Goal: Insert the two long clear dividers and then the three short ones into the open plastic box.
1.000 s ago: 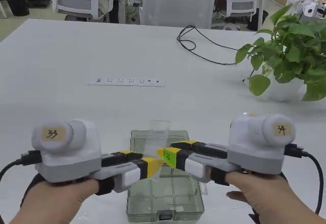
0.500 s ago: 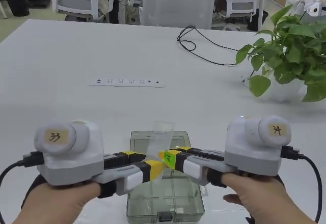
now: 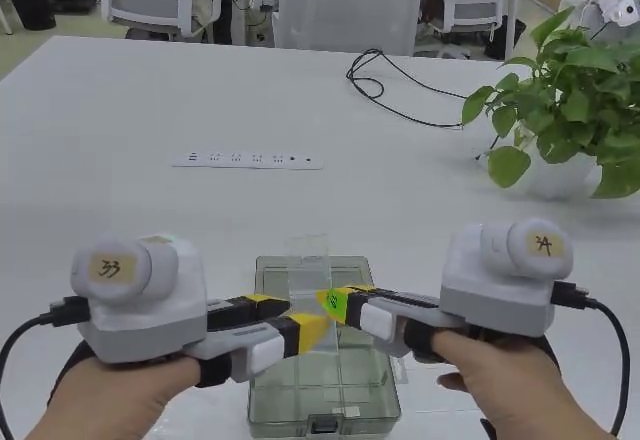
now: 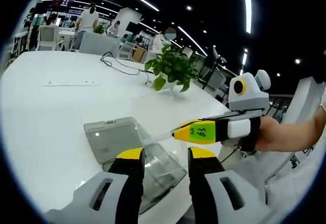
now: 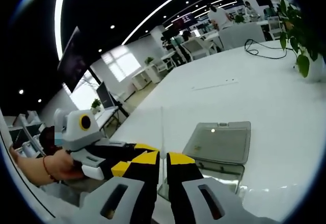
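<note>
White table [image 3: 120, 120], grey chairs [image 3: 345, 10] behind, potted plant [image 3: 570, 90], black cable [image 3: 400, 85], ceiling light strips [image 4: 248, 5]

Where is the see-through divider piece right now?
In the head view, the clear divider is held over the open plastic box, pinched by the right gripper, with the left gripper close beside it.

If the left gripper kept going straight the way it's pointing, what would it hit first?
Probably the clear divider held by the right gripper, just ahead of the left gripper; depth is unclear.
</note>
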The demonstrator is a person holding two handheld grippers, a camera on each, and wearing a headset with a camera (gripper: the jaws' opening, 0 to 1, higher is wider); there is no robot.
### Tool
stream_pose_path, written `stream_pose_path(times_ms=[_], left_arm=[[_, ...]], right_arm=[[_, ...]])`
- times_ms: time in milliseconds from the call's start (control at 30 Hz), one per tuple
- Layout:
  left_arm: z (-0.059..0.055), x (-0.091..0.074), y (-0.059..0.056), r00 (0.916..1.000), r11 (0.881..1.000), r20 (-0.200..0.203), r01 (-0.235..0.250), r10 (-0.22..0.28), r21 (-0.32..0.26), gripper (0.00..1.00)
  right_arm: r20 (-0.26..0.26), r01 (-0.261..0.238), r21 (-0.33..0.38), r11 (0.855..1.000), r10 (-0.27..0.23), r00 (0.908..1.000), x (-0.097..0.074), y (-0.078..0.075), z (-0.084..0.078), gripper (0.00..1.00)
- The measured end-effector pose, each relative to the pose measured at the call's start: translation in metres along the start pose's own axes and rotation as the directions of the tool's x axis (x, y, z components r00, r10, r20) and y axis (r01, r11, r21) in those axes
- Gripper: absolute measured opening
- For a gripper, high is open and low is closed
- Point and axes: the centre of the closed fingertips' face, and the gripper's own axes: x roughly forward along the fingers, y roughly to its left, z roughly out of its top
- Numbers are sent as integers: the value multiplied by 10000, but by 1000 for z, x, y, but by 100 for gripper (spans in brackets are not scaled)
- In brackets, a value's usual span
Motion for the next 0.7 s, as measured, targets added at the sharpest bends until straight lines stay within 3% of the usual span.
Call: stream_pose_path(times_ms=[233, 700], left_arm=[[0, -3, 2, 9999, 9989, -38, 145, -143, 455, 39], [-16, -14, 9, 9972, 9855, -595, 552, -461, 1606, 56]], right_arm=[[-48, 163, 197, 9997, -162, 9999, -4, -6, 3, 7], [-582, 906, 803, 9927, -860, 9946, -11, -27, 5, 7]])
